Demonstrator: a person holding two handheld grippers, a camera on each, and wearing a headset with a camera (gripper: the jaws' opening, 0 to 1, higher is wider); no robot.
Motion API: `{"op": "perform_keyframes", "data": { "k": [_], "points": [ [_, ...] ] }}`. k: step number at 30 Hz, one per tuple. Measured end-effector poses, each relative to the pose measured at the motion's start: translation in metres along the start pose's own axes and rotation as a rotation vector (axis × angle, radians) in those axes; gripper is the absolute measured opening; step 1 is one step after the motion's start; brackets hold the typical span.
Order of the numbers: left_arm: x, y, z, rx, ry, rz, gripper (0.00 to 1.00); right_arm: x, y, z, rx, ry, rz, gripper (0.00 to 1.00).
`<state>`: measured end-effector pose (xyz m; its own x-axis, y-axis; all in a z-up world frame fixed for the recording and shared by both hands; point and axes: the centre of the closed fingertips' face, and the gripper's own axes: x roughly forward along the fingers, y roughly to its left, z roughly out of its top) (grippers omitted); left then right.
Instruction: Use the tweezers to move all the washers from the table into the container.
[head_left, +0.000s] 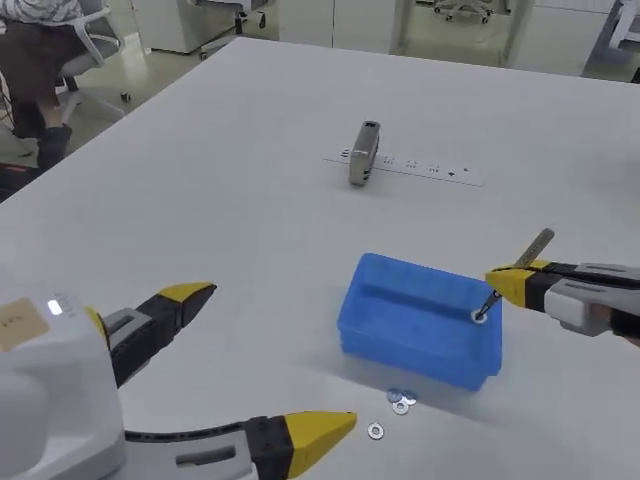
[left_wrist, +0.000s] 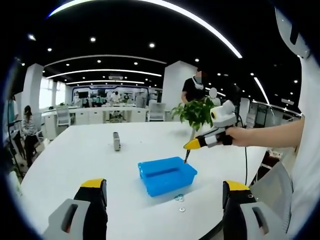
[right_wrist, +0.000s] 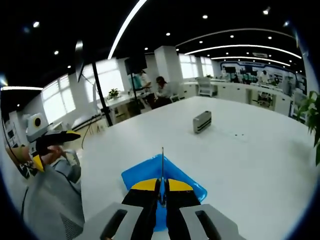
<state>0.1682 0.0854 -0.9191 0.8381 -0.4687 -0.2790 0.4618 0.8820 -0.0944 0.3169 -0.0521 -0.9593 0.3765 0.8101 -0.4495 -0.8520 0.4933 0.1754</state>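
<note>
White table (head_left: 200, 200), head view. Blue plastic container (head_left: 410, 345) sits toward the near right, open side up.

Left gripper (head_left: 255, 365): jaws spread wide, nothing between them, low at the near left and well apart from the container. In its own view (left_wrist: 165, 189) the yellow-tipped jaws frame the container (left_wrist: 167, 175) and the loose washers (left_wrist: 179, 199) lying in front of it.

Right gripper (head_left: 515, 285): comes in from the right edge, jaws closed on the tweezers (head_left: 520, 265). Tweezers slant down to the left, and a small ring, one held washer (head_left: 480, 316), sits at their tip over the container's right end. Whether that washer touches the rim cannot be told. In the right gripper view the jaws (right_wrist: 162, 186) are pressed together with the tweezers (right_wrist: 162, 165) standing straight up between them above the container (right_wrist: 142, 175).

Loose washers on the table: a small cluster (head_left: 401, 400) just beside the container's front wall, one single washer (head_left: 376, 431) a little nearer.

Farther back: white power strip (head_left: 425, 168) with a grey block (head_left: 363, 153) resting on its left end.

Left gripper view: a hand (left_wrist: 245, 135) holds the right gripper (left_wrist: 197, 143); potted plant (left_wrist: 195, 112) behind
</note>
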Motion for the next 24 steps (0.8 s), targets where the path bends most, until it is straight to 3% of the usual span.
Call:
{"op": "perform_keyframes", "data": {
  "k": [9, 24],
  "points": [
    [-0.002, 0.001, 0.002, 0.025, 0.001, 0.010, 0.99, 0.015, -0.012, -0.015, 0.006, 0.043, -0.003, 0.01],
    [0.001, 0.003, 0.006, 0.030, 0.001, 0.018, 0.99, 0.036, -0.019, -0.042, 0.059, 0.101, 0.003, 0.01]
  ]
}}
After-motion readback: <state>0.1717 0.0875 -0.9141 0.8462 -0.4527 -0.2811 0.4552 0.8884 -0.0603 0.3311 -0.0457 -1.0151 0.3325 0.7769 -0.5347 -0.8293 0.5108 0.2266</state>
